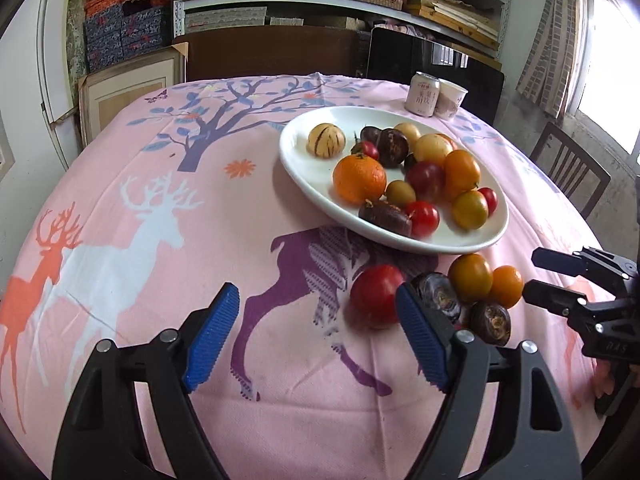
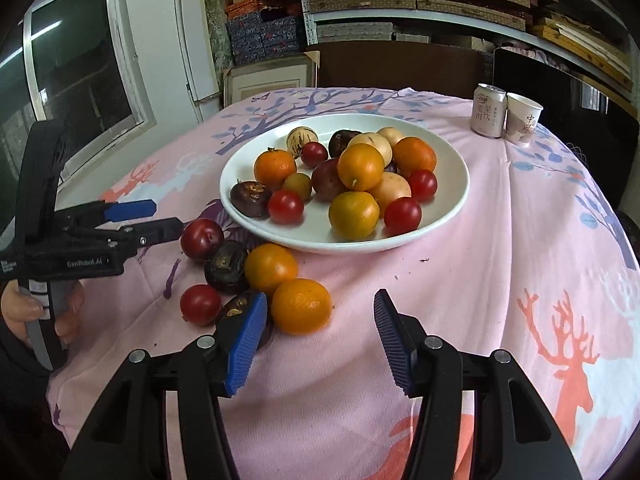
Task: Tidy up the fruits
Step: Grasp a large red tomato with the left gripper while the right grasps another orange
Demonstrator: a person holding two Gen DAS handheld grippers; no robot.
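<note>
table: pink cloth (image 2: 500, 280) | plate (image 2: 452, 184): white, already full of fruits, at the far side | loose fruits: small group just in front of plate | orange (image 2: 302, 306): nearest, ahead-left of right gripper (image 2: 320, 344), jaws half open, empty | red plum (image 1: 376, 294): ahead-right of left gripper (image 1: 318, 340), jaws wide, empty

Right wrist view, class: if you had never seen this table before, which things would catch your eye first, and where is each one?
The white plate heaped with orange, red and dark fruit sits mid-table on the pink deer-print tablecloth. In front of it, a loose cluster of fruit lies on the cloth, off the plate. Both grippers are open and hold nothing: the left gripper at the cluster's left, the right gripper in the foreground.
</note>
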